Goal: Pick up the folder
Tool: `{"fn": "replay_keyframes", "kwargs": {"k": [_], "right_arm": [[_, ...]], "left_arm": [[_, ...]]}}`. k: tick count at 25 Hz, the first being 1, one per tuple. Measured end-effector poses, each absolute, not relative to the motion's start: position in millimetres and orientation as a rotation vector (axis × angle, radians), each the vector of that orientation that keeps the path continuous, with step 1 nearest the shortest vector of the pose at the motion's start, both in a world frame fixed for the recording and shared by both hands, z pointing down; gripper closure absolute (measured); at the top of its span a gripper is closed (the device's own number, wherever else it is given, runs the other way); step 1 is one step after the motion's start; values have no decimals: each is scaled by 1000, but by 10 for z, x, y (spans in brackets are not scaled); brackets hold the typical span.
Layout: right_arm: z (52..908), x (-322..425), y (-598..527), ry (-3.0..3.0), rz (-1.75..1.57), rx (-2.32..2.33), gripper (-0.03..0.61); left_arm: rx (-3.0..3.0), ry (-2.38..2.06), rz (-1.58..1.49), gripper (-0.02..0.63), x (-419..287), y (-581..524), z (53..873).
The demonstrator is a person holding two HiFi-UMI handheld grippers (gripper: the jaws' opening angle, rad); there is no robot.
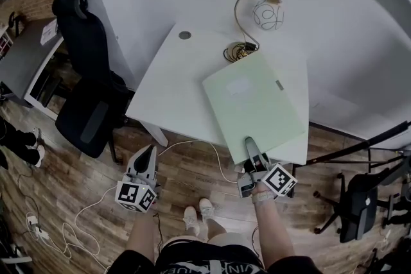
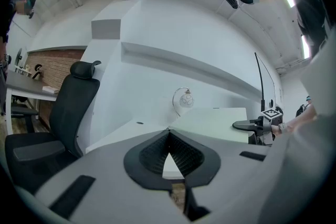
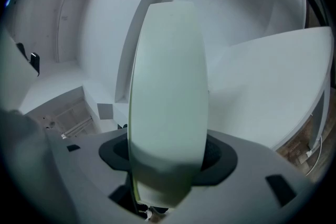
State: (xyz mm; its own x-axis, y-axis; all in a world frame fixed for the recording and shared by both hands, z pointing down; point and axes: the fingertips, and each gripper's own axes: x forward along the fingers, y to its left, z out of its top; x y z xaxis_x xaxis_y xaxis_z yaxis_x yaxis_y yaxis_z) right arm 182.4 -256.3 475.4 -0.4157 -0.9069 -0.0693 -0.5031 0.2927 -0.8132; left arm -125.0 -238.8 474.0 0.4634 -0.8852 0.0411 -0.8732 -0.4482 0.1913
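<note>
Folder label: pale patch, nothing legible.
Marker cubes: square patterns, no letters.
Garment print: cut off, unreadable.

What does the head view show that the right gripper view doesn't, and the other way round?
Only the head view: the gold lamp, the black office chair, the left gripper over the wooden floor, and a white cable. Only the right gripper view: the folder edge-on, clamped between the right gripper fingers. Both: the pale green folder and the white table.
</note>
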Motion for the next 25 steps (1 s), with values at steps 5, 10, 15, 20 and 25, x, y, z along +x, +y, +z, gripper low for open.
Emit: {"fn": "replay_keyframes", "kwargs": {"k": [5, 10, 15, 20, 25], "right_arm": [[4626, 1878, -2536, 2051, -958, -1264, 288], [4539, 1912, -2482, 2059, -935, -1258, 288], [4491, 1939, -2453, 2063, -918, -1263, 288], [4439, 1959, -2412, 2064, -906, -1268, 288], [4483, 2049, -2357, 2102, -886, -1374, 288]], "left_arm": [[2524, -1540, -94, 600, -1275, -2390, 4651], [2529, -1535, -97, 600, -1306, -2368, 4593], [2535, -1540, -101, 600, -1333, -2371, 4519], [2546, -1538, -104, 600, -1337, -2349, 4438], [2550, -1557, -118, 600, -1356, -2329, 4356]]}}
